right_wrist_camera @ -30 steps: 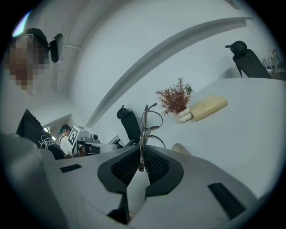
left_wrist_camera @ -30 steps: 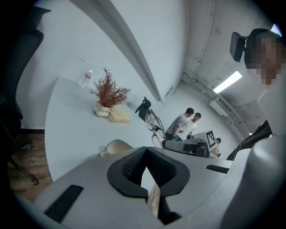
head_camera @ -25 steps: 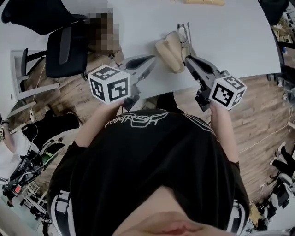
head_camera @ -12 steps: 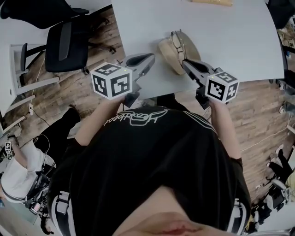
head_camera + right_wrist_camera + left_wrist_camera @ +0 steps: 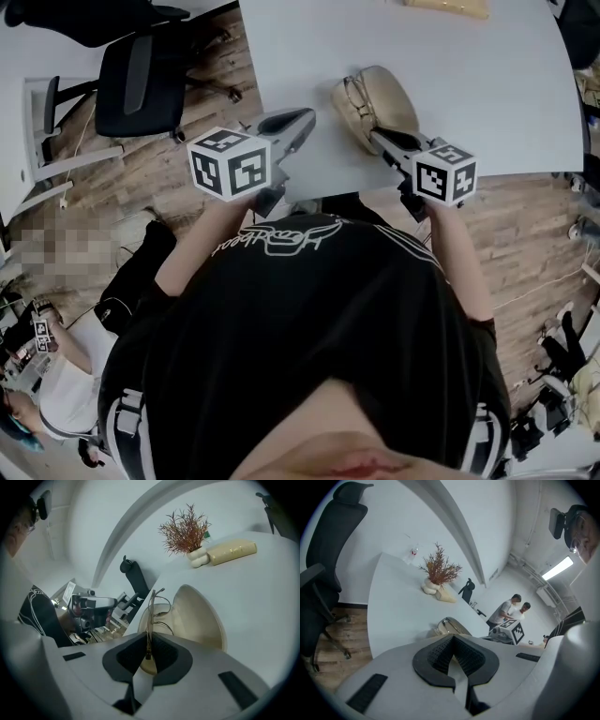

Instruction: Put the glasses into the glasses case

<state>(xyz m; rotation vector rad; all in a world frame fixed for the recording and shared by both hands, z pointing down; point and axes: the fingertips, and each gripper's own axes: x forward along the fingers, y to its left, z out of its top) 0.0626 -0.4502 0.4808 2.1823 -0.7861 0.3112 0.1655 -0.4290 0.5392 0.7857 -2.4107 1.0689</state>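
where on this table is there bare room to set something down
Bare: the wide table stretch between the glasses case and the beige block at the far edge, and right of the case. Crowded: the near edge, where right gripper holds glasses at the case, left gripper beside.

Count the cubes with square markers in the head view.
2. The left cube rides on the left tongs; the right cube rides on the right tongs, which pinch the glasses at the open case. No others show.
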